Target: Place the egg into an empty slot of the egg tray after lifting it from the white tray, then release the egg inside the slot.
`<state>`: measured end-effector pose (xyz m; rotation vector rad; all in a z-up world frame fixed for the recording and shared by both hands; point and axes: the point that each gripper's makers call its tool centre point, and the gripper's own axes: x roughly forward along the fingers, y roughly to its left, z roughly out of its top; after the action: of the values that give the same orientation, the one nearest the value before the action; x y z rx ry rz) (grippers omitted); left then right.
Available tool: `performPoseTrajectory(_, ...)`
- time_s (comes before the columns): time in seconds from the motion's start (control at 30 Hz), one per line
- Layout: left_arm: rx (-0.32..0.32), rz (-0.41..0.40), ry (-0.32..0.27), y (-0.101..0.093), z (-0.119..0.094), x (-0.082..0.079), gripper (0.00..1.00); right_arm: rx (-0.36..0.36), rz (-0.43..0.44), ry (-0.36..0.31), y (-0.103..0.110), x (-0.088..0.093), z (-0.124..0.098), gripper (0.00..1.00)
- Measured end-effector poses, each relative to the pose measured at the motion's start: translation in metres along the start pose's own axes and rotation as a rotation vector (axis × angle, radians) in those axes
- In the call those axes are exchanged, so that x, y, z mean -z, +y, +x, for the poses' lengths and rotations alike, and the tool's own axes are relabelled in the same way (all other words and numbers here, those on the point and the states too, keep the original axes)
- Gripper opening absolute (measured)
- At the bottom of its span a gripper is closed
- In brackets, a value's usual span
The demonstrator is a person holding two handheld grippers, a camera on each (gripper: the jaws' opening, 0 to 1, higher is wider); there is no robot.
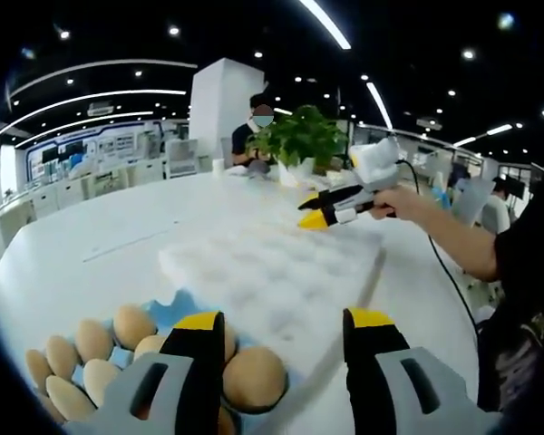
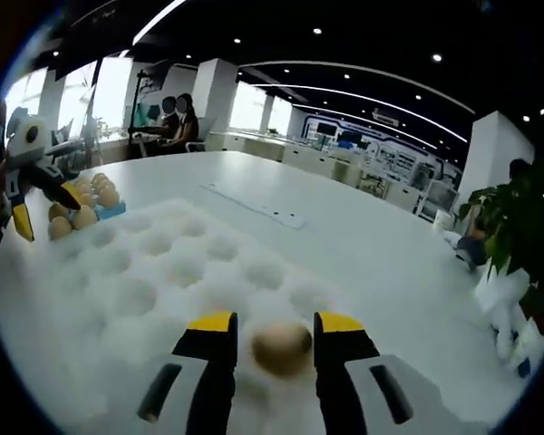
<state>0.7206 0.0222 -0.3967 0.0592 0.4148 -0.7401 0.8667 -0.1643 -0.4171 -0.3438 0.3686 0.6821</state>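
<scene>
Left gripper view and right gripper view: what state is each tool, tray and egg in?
Left tool: open, above the blue egg tray.
Right tool: jaws either side of an egg; grip unclear.
Egg: between the right tool's jaws, at the white tray.
White tray: visible slots empty.
Blue egg tray: holds many eggs.
</scene>
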Motion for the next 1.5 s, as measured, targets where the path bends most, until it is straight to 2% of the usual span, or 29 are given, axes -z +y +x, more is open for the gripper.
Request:
performPoseTrajectory(0.13, -0.004, -0.001, 0.002, 0.002, 0.000, 0.000, 0.53, -0.005, 0.047, -0.033, -0.006, 0.001, 0.002, 0.32)
performPoseTrajectory(0.23, 0.002, 0.001, 0.001, 0.000, 0.000, -0.001, 0.53, -0.002, 0.052, -0.043, -0.005, 0.000, 0.003, 0.31)
performPoseTrajectory(0.47, 0.007, 0.004, 0.000, -0.001, 0.002, -0.002, 0.53, 0.014, 0.050, -0.043, -0.011, -0.001, 0.005, 0.27)
performPoseTrajectory(0.87, 0.008, 0.004, -0.009, 0.000, 0.000, -0.004, 0.53, 0.024, 0.036, -0.020, -0.006, -0.003, 0.002, 0.26)
performPoseTrajectory(1.17, 0.008, 0.005, -0.017, 0.001, -0.003, -0.006, 0.53, 0.034, 0.004, -0.042, -0.008, -0.022, -0.007, 0.26)
performPoseTrajectory(1.27, 0.005, 0.005, -0.024, 0.002, -0.005, -0.007, 0.53, 0.030, -0.015, -0.050, 0.001, -0.030, -0.011, 0.26)
performPoseTrajectory(1.5, 0.005, 0.005, -0.030, 0.002, -0.008, -0.007, 0.53, 0.033, -0.026, -0.055, 0.002, -0.033, -0.012, 0.26)
